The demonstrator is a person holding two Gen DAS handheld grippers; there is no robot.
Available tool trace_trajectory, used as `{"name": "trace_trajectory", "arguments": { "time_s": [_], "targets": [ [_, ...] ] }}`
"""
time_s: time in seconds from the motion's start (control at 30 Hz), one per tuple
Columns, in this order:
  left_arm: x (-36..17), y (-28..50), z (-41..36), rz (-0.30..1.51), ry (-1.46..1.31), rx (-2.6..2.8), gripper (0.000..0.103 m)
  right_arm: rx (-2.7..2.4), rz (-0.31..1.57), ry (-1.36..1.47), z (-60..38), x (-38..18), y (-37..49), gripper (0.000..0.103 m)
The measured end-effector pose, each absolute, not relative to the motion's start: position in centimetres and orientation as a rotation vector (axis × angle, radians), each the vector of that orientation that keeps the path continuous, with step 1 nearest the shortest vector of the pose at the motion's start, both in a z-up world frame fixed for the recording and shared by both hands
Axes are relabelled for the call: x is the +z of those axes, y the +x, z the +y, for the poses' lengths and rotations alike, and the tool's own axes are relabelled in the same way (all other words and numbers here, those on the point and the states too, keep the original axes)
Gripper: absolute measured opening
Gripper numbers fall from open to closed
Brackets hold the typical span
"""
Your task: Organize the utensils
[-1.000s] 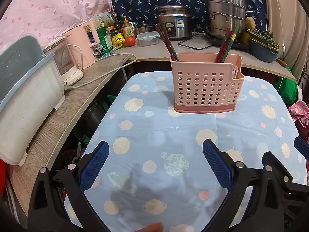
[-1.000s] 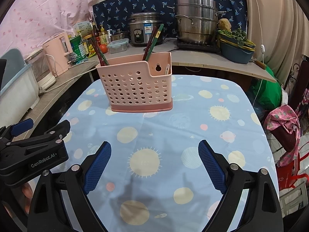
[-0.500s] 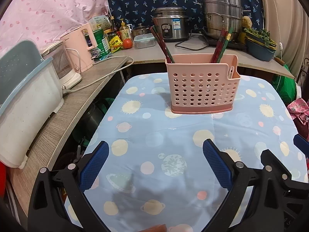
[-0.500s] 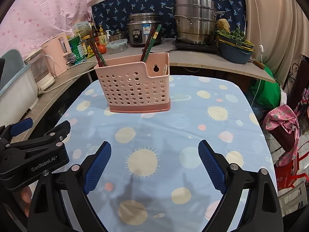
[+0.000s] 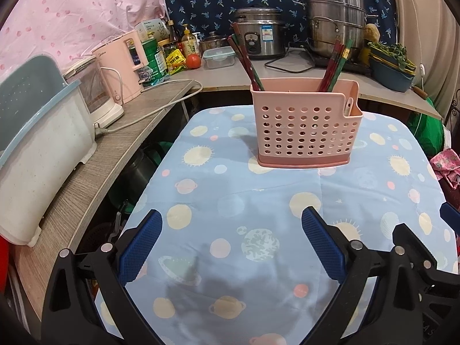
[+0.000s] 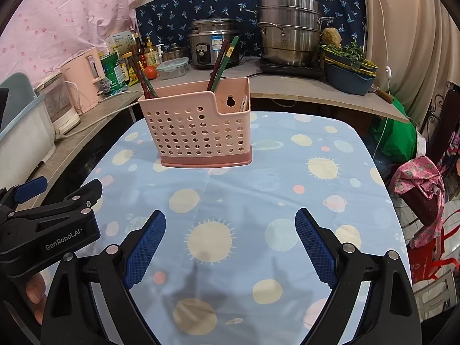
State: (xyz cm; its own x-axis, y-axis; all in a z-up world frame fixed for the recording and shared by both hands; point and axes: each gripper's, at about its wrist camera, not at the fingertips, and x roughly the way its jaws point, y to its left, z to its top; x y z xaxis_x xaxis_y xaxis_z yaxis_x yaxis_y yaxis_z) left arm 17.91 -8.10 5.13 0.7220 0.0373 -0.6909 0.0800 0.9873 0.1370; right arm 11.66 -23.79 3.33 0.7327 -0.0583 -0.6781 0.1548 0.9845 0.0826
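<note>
Nearest me, my left gripper point(image 5: 231, 240) hangs over the near end of the table with its blue pads spread wide and nothing between them. My right gripper point(image 6: 230, 241) is the same: fingers apart, empty, above the planet-print tablecloth point(image 6: 287, 189). From the right camera I can see the left tool's black body low at my left, just beside my own, so the two are close together.

Between the grippers and the holder the cloth carries no loose utensil that I can see.

Farther on, near the table's middle, stands the pink perforated utensil holder point(image 5: 304, 132), upright on its darker base. One bundle of red and green chopsticks point(image 5: 245, 59) leans out of its left end, a second bundle point(image 5: 336, 64) leans from nearer the right, and a pale handle point(image 5: 348, 106) pokes up in the low corner notch on the right; what utensil it belongs to I cannot tell.

My judgement is that the sorting looks close to finished and the hands are resting. If anything needs tidying, I would bring only one gripper forward, come at the chopstick tops from above, and close gently, since the light holder could tip or slide on the cloth if I push sideways.

Beyond the table, the counter holds a rice cooker point(image 6: 214, 43) and a stacked steel steamer point(image 6: 289, 37).
</note>
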Motion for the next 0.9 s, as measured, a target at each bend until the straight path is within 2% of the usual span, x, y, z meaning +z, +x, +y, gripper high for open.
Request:
{"name": "trace_trajectory", "arguments": {
  "time_s": [0.9],
  "targets": [
    [4.9, 17.93, -7.79, 0.764, 0.161, -0.022, 0.093, -0.131, 0.737, 0.15, -24.23, 3.31, 11.67, 0.088]
  ]
}}
